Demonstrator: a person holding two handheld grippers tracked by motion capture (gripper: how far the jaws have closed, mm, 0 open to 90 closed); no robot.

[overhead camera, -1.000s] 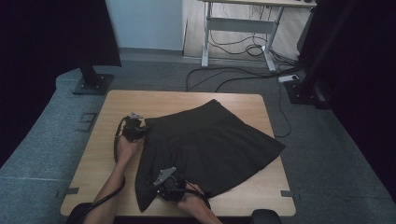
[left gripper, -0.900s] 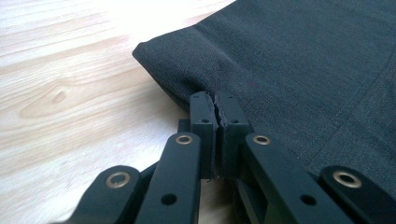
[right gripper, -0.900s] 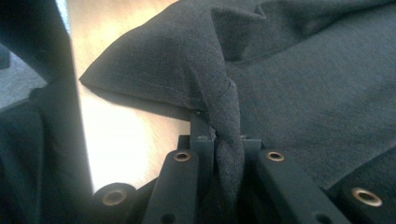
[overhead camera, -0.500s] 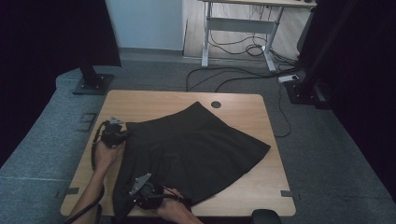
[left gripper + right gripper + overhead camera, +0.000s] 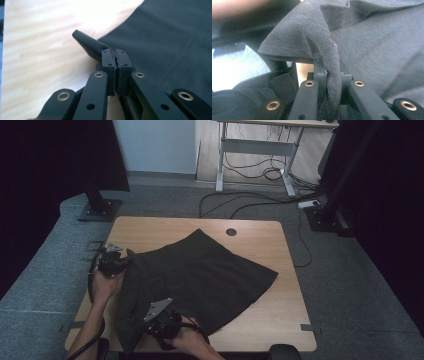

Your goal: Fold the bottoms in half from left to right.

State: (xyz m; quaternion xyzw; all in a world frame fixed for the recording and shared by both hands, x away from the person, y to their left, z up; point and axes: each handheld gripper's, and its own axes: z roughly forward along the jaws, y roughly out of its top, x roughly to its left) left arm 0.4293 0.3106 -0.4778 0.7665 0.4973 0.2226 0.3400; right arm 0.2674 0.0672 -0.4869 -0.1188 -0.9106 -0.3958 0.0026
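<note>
A black skirt (image 5: 205,272) lies spread on the wooden table (image 5: 160,232), its left side bunched and lifted. At the table's left edge my left gripper (image 5: 125,260) is shut on a folded corner of the skirt. The left gripper view has its jaws (image 5: 115,53) pressed together over that thick fold (image 5: 87,43), the rest of the skirt (image 5: 170,37) stretching right. By the front edge my right gripper (image 5: 146,320) is shut on the skirt's hem. In the right gripper view a strip of the cloth (image 5: 332,75) runs down between the jaws (image 5: 328,71).
A round cable hole (image 5: 231,232) sits near the table's far edge. Bare wood (image 5: 280,320) extends to the right of the skirt. On the floor behind are cables (image 5: 260,200), a desk frame (image 5: 255,150) and two black stand bases (image 5: 100,210) (image 5: 325,217).
Both hands have moved to the left and risen slightly, dragging the skirt leftward across the table. Its left side now stands raised between the two grippers.
</note>
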